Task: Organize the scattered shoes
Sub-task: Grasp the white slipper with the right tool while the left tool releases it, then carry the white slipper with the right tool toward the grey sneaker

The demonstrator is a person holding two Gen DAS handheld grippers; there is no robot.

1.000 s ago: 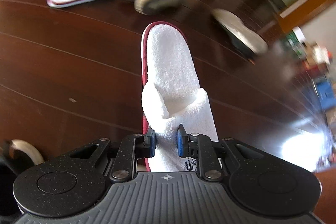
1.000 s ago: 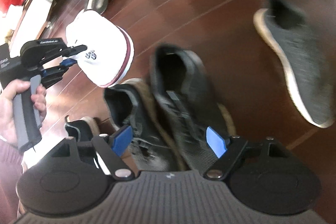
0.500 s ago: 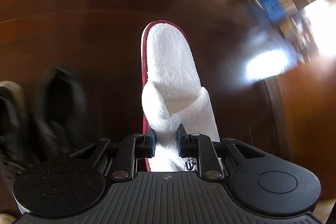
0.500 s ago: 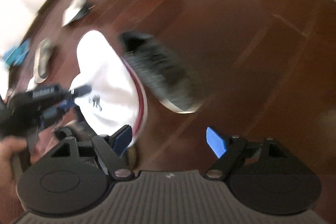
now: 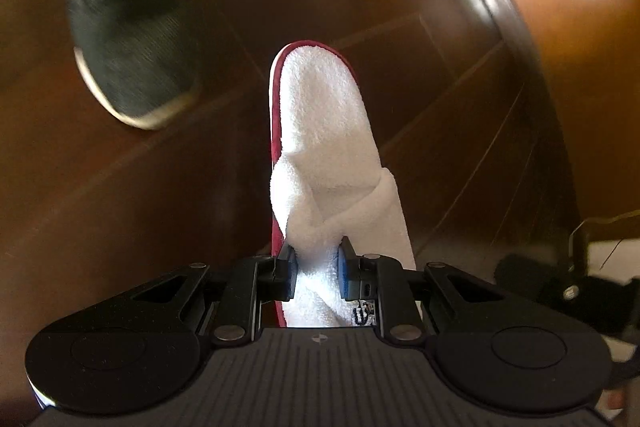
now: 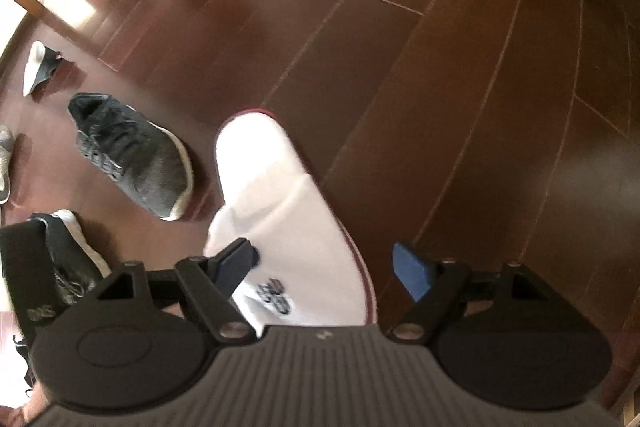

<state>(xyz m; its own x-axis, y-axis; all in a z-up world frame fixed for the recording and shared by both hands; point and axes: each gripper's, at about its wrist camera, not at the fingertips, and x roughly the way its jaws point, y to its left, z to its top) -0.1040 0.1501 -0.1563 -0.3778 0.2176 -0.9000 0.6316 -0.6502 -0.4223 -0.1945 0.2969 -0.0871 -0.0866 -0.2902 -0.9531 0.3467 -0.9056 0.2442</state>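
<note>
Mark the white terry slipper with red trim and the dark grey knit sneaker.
white terry slipper with red trim (image 5: 326,115): left wrist view, on its insole.
dark grey knit sneaker (image 6: 132,155): right wrist view, on its laces.

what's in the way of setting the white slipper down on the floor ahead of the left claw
Nothing visible. The left claw grips the white slipper, and the wooden floor beyond its tip is bare. The only nearby object, a dark sneaker, lies off to the left.

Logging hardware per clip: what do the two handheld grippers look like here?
Both match: a ribbed dark grey body, two speckled black round housings, black linkage arms with silver rivets, blue finger pads. The left gripper and right gripper each carry a small pale mark centred on the body.
</note>
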